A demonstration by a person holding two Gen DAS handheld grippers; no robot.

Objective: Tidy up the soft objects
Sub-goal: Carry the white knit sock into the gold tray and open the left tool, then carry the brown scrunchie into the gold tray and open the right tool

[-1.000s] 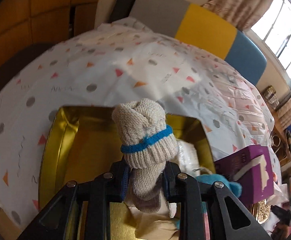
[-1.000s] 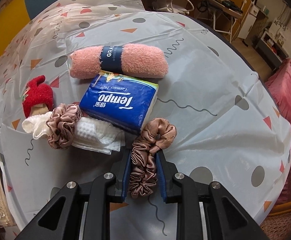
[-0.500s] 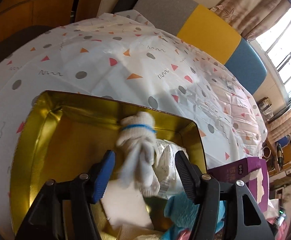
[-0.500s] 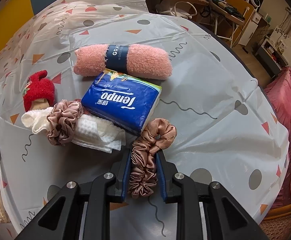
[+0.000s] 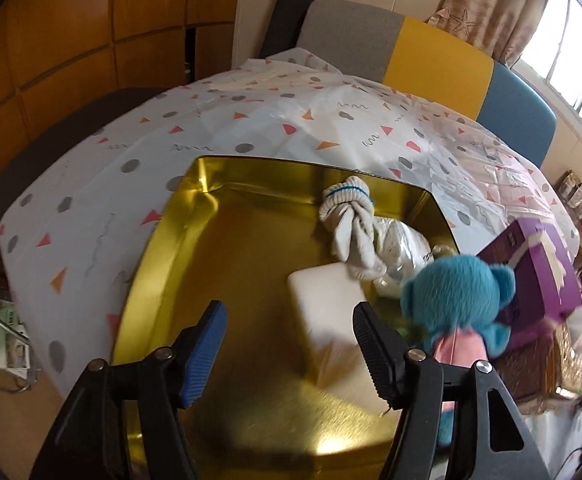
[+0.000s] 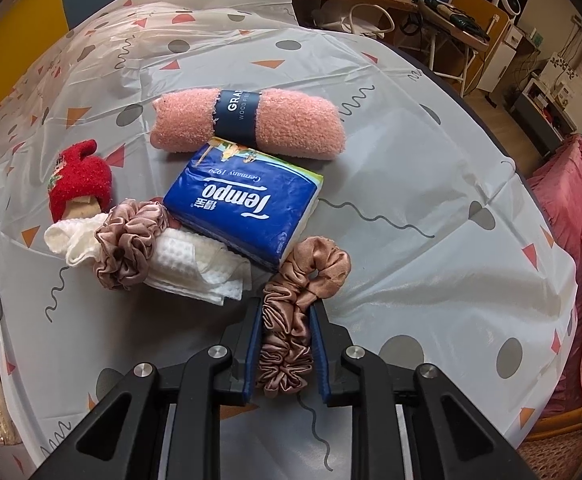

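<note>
Over the gold tin (image 5: 159, 264), in the left wrist view, the left gripper (image 5: 287, 344) hangs with its jaws released; they have just been opening, and nothing sits between them now. One rolled knit sock bundle with a blue band (image 5: 349, 216) lies at the tin's far wall, resting against a clear plastic packet (image 5: 403, 248). One white flat pad (image 5: 325, 300) lies on the tin floor nearer the camera, and one blue plush toy (image 5: 457, 300) stands at the tin's right edge. One purple box (image 5: 539, 276) sits outside the tin on the patterned worktop (image 5: 91, 208). The drop-off of the sock looks complete, so this hand is free for another item.

Down on the worktop in the right wrist view, the right gripper (image 6: 285, 344) has its jaws clenched on one brown satin scrunchie (image 6: 299, 300), whose free loop rests on the cloth beside the tissue pack. I count two scrunchies in all: the second one (image 6: 129, 240) lies on a white waffle cloth (image 6: 187, 268). One blue tissue pack (image 6: 247, 208), one rolled pink towel with a dark band (image 6: 251, 124) and one red fuzzy sock (image 6: 81, 180) wait nearby. The step in hand is picking up the gripped scrunchie; the next move likely calls for lifting it clear of the tissue pack and carrying it to the tin.
</note>
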